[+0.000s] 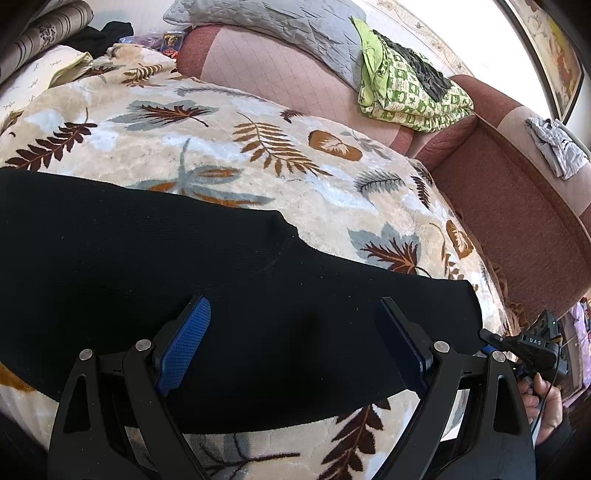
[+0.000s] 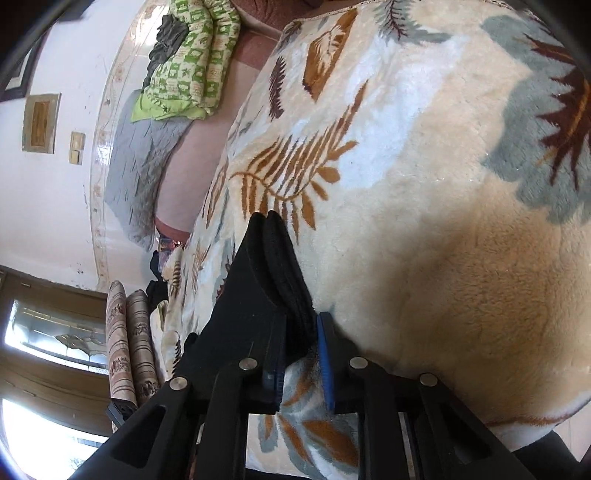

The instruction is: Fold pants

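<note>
Black pants (image 1: 155, 266) lie spread across a cream leaf-patterned blanket (image 1: 258, 147). My left gripper (image 1: 293, 328) is open just above the pants, its blue pads wide apart and empty. In the left wrist view my right gripper (image 1: 532, 347) shows at the pants' right end, held by a hand. In the right wrist view my right gripper (image 2: 299, 339) is shut on the ribbed edge of the pants (image 2: 280, 258), which rise between the blue pads (image 2: 325, 365) over the blanket (image 2: 424, 184).
A green patterned quilt (image 1: 410, 92) and a grey quilt (image 1: 266, 22) lie on the red-pink sofa (image 1: 517, 206) behind the blanket. A grey garment (image 1: 557, 147) sits on the sofa back. Rolled fabric (image 2: 127, 339) stands by a window.
</note>
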A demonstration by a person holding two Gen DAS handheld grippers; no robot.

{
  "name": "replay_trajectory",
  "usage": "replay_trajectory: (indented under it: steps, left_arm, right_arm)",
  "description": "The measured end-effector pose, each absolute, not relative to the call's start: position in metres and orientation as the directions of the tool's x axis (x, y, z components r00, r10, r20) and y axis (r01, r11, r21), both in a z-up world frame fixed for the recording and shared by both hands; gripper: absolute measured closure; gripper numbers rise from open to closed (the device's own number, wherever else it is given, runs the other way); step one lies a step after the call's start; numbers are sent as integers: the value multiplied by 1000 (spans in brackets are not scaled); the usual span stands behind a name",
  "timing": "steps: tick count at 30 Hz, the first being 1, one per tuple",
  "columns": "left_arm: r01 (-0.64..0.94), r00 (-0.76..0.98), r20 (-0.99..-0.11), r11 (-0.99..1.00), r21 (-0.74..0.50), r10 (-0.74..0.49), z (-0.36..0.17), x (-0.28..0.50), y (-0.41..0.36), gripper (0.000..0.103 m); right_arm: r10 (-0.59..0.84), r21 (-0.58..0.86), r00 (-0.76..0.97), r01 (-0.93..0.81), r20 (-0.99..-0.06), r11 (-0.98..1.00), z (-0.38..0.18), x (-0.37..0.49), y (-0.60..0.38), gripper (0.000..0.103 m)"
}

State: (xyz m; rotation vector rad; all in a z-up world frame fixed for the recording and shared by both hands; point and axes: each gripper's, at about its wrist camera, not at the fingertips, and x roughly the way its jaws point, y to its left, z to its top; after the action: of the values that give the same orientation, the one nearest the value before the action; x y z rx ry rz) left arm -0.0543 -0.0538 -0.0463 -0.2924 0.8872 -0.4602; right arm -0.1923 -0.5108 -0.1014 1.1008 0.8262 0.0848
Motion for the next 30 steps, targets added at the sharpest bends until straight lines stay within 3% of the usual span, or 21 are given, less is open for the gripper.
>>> replay_trajectory:
  steps: [8,13,18,26,30]
  left_arm:
    - [242,567,-655,861,-448,-500,-45,-54,-49,13]
    - [231,550,-653,847,-479,-520,-46,-52,-45,13]
    - [213,563,-649,848,-485,-512,-43,-51,-41,13]
    - [80,638,-656,882,-465,-404,-39,-46,-11,13]
    - [0,674,-680,921,-391,-288,-38,-46,-1,13]
  right_arm:
    - [426,817,745,271,-513,509,-88,-196,-503,95]
    - [473,836,765,154,-438,526,-70,-192,-484,95]
    - [530,821,731,74,-431,566,-63,-180,-450,95]
    - [645,820,667,-87,-374,565,-55,-160,-384,95]
    - [695,816,613,-138,-375,562,-58,-141,-340,95]
